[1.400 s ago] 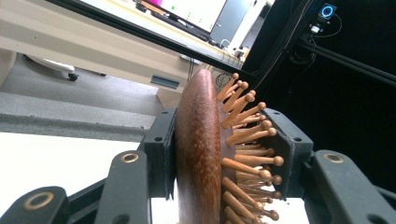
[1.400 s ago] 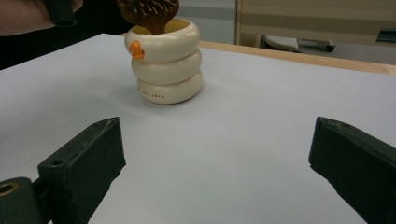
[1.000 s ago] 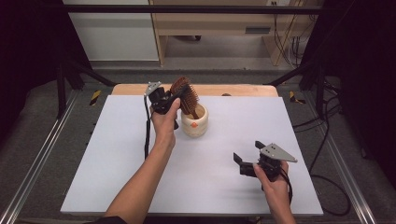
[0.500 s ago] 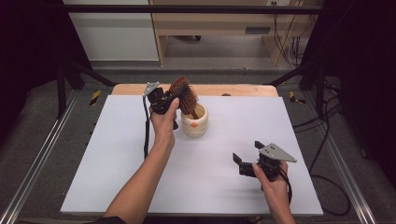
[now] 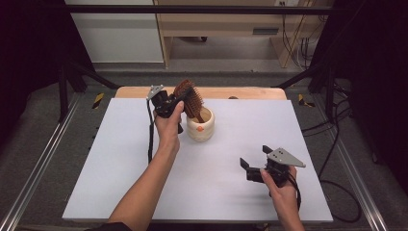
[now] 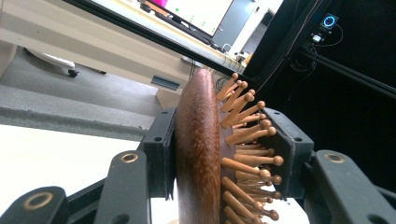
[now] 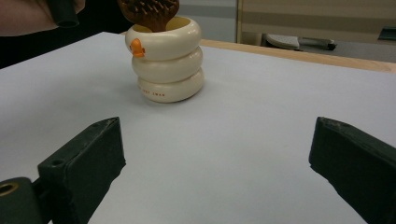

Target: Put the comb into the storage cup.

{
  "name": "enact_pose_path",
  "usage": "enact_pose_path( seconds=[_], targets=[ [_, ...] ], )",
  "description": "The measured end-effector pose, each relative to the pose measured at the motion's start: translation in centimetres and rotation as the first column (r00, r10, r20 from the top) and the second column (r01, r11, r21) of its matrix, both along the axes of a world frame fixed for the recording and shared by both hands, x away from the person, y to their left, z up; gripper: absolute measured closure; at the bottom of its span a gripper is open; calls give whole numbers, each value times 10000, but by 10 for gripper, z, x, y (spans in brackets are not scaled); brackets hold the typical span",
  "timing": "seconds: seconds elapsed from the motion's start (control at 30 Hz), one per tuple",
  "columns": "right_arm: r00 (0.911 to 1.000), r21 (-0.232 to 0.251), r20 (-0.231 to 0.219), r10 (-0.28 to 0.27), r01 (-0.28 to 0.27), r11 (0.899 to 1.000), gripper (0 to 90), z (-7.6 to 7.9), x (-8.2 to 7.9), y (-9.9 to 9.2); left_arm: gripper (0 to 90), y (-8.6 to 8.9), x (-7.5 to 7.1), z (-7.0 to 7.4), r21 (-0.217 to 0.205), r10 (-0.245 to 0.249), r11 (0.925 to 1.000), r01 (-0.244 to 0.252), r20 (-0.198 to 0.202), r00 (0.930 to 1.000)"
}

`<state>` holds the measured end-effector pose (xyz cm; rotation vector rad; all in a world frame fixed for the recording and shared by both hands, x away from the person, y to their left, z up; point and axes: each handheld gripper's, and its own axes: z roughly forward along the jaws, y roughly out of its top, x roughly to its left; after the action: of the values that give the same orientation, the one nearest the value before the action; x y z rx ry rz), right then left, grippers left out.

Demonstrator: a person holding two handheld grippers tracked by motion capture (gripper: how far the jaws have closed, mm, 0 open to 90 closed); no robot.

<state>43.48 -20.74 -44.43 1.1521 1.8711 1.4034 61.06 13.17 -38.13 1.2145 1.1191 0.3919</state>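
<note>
We hold the brush [image 5: 188, 98] in our left gripper [image 5: 169, 103], at the far middle of the bench [image 5: 115, 159]. Its jaws squeeze the brush head, one on the smooth back and one on the pegs. The handle end dips into the cream cup [image 5: 200, 126]. Our right gripper [image 5: 252, 169] rests on the near right of the bench, well apart from the cup. Its jaws are wide open and hold nothing.

White table top [image 5: 120, 163] on a wooden board whose far edge [image 5: 250, 92] shows beyond it. Metal rails [image 5: 36, 168] flank the table. Behind: grey floor [image 5: 231, 62], a wooden cabinet [image 5: 231, 24], a white panel [image 5: 115, 33], and black cables [image 5: 337, 159] at right.
</note>
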Motion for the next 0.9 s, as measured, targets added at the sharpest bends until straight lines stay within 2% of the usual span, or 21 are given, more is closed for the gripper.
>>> enact_pose_path(
  seconds=[0.9],
  targets=[
    [9999,-15,-93,57,-57,10000,37,-2,1,1,493,4,4,-3,-125,-48,9999,47,-112,9999]
  ],
)
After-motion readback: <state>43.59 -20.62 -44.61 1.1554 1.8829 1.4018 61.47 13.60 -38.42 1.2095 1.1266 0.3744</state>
